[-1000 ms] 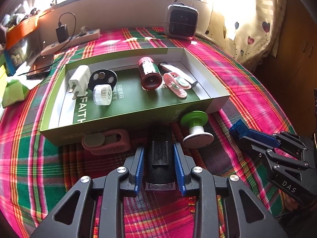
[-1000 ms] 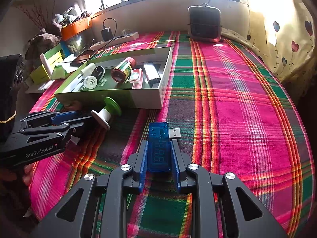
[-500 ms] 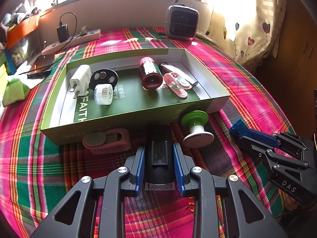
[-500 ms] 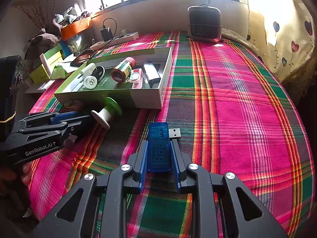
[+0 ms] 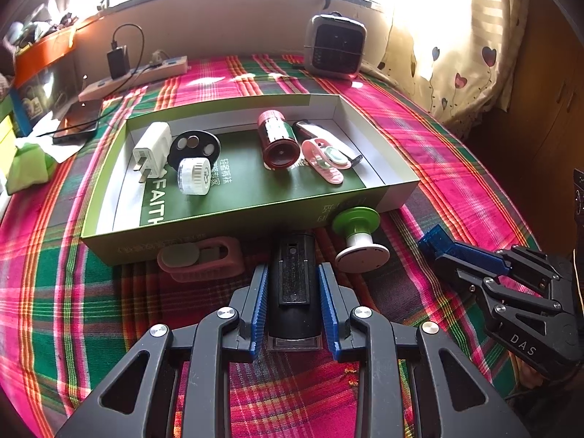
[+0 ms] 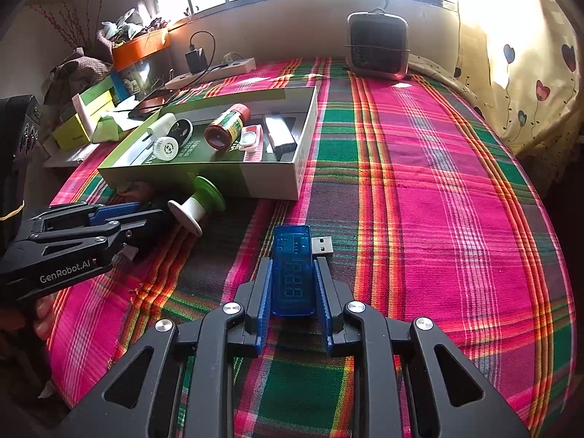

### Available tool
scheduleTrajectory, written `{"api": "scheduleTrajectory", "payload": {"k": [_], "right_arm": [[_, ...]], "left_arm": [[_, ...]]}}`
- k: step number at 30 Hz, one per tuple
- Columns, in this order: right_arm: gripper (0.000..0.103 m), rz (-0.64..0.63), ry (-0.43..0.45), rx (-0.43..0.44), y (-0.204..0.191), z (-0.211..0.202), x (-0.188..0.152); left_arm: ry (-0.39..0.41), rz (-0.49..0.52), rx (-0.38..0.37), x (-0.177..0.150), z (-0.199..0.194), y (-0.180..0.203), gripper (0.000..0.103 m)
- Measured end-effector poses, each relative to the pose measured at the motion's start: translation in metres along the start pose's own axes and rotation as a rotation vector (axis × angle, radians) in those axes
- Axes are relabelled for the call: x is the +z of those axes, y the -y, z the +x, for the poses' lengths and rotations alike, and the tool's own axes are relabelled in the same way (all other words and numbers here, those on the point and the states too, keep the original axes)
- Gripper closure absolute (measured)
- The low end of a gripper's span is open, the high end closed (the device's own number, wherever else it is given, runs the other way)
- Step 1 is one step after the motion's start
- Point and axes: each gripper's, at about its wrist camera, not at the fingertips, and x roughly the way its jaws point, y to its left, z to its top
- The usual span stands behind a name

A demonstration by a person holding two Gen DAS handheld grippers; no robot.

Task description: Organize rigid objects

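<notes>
Blue-padded left gripper [image 5: 292, 273] fingers clamping black device [image 5: 294, 284], right gripper [image 6: 292, 268] fingers clamping blue USB tester [image 6: 293, 270]

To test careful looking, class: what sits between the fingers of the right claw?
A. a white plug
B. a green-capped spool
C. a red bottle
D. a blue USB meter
D: in the right wrist view the right claw has its fingers on either side of the blue USB meter, its metal plug sticking out to the right.
</notes>
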Motion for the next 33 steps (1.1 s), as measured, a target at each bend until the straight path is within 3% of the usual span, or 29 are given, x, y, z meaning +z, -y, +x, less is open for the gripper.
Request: {"api": "scheduleTrajectory", "payload": {"k": [20,33], "right_arm": [[0.080,0.000,0.042,-0.001,-0.007,-0.019,0.003],[0.080,-0.013,0.092,0.003,-0.014,-0.029,0.022]], "left_arm": [[0.064,-0.017,-0.027,0.002,-0.026,-0.003,0.077],[0.088,-0.042,-0.036,0.022,-0.032,-0.019,0.077]]}}
